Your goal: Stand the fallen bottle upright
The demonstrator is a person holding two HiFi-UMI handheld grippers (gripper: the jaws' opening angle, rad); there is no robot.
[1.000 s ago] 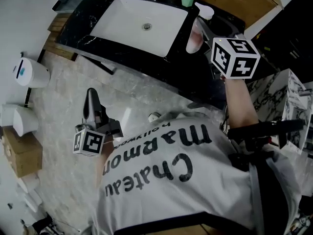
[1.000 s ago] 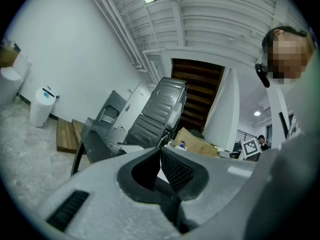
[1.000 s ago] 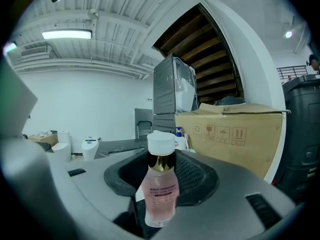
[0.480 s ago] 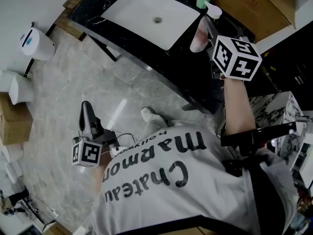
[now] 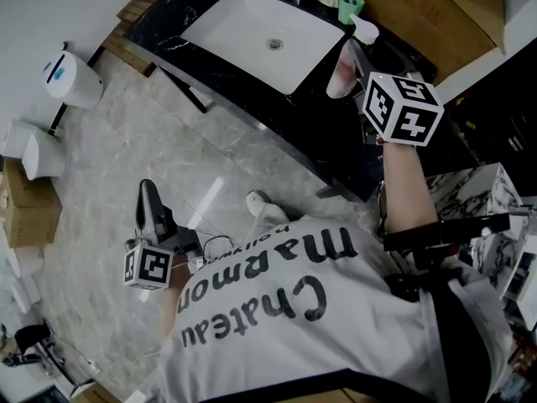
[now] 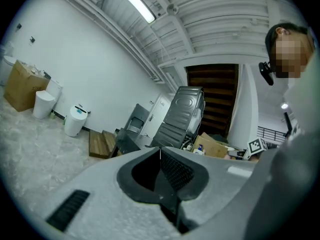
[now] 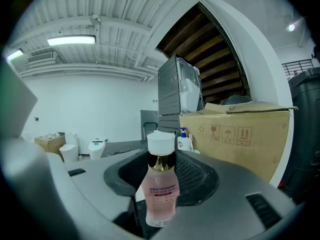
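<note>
A pink bottle with a white cap and gold collar stands upright between my right gripper's jaws, which close on its body. In the head view the bottle is at the black counter's right end, beside the sink, with my right gripper around it. Whether its base rests on the counter I cannot tell. My left gripper hangs low over the marble floor at the left, away from the counter. Its pads meet with nothing between them.
A white sink basin is set in the counter. A green cup and a large cardboard box stand behind the bottle. On the floor at left are a white bin and a cardboard box.
The left gripper has slid a little lower in the head view, closer to the person. The view itself has shifted. The right gripper keeps the bottle at the same spot.
</note>
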